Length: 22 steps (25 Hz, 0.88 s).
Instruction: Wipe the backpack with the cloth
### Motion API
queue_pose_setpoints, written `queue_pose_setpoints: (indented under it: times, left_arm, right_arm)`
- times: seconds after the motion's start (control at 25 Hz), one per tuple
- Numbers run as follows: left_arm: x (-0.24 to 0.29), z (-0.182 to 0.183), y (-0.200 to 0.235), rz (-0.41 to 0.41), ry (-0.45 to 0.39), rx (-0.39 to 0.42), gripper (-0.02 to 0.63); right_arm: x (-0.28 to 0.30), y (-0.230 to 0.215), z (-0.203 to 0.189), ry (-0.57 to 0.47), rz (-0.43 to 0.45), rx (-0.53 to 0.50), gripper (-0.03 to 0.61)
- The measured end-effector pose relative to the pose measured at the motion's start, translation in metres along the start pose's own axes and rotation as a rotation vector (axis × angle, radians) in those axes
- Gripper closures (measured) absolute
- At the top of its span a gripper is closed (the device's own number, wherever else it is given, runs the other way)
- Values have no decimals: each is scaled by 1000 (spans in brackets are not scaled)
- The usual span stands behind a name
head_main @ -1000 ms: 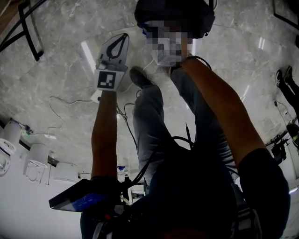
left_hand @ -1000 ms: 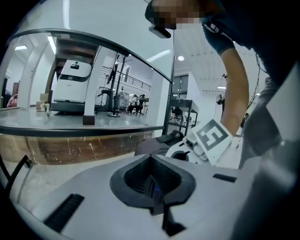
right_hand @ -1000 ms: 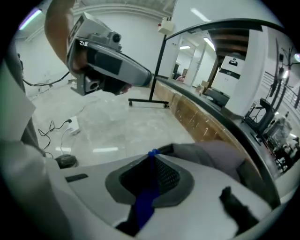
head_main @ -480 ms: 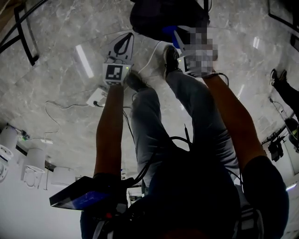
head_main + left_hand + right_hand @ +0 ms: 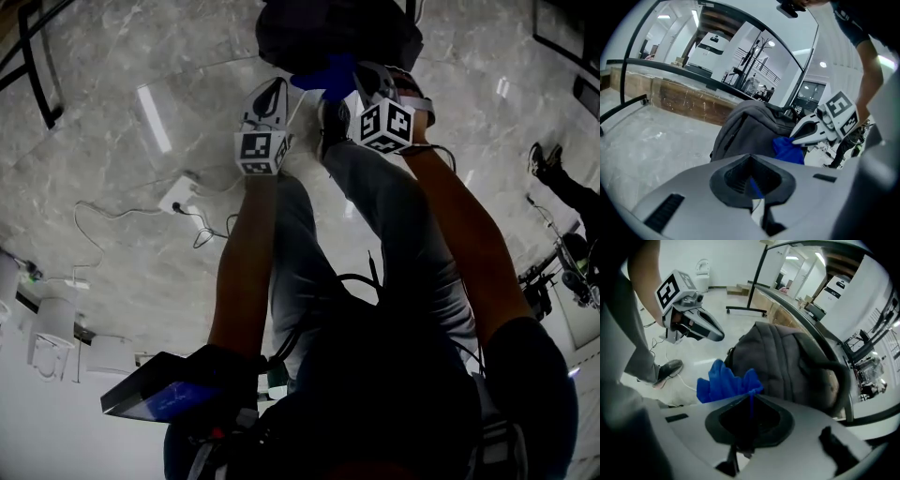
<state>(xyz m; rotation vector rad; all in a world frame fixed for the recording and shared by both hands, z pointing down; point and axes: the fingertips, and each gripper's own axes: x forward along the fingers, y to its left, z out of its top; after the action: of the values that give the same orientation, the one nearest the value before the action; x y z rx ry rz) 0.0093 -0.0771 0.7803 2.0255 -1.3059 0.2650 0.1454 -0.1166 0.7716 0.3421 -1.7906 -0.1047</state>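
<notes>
So the backpack (image 5: 787, 362) is the dark grey one sitting upright on the marble floor (image 5: 112, 187), straight ahead of both gripper tips and a bit to the right of the right one's line. The blue cloth (image 5: 724, 380) is bunched up at the tips of the right gripper (image 5: 751, 404), whose jaws are pinched tight on a fold of it. The rest fans out in front of the jaws, on the pack's near side. We honestly can't tell if it's touching the fabric yet or just short of it.

The left gripper (image 5: 719, 336) sits just off to the left of the right one. Its jaws are closed to a point with nothing in them that we can see, and it's aimed at the same side of the pack. Our guess is it's there to brace the bag so it doesn't slide or tip once we start rubbing. The tight pinch on the cloth makes sense too, since a loose hold would just drag free on the first stroke.

Compared with a second back, the left gripper was way out to the side over bare floor, and now it's tucked in close next to the right one. The right gripper's marker cube has also come into plain sight, and the cloth sits closer against the pack. Wiping itself looks like it hasn't started.
</notes>
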Motion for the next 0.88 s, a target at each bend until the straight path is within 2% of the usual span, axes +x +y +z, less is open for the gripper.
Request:
queue_pose_setpoints:
  times: [0.08,0.12,0.24,0.36,0.48,0.56,0.72,0.8,0.88]
  left_arm:
    - [-2,-7,-1,5,5,-11,614]
    - [-3,-7,-1,9,2,-14,614]
    - [-2,2,2,21,-21,-15,614]
    - [-3,9,7,30,-32,-11,614]
    - [-4,6,12,33,-20,-4,614]
    - [-4,3,17,34,-13,1,614]
    - [-4,-2,22,29,-4,9,614]
    - [-5,-3,23,26,-1,5,614]
    - [-4,-1,21,23,-2,-1,614]
  right_arm:
    - [-21,-16,-16,7,-47,18,555]
    - [-31,-27,-13,-18,-76,24,555]
    - [-43,-46,42,-170,-126,3,555]
    - [-14,-26,112,-283,-66,-64,555]
    - [30,9,135,-265,23,-112,555]
    - [45,24,116,-204,50,-102,555]
    - [32,26,38,-63,24,-65,555]
    - [9,17,15,-41,-9,-72,555]
    - [-16,-3,6,-45,-66,-30,555]
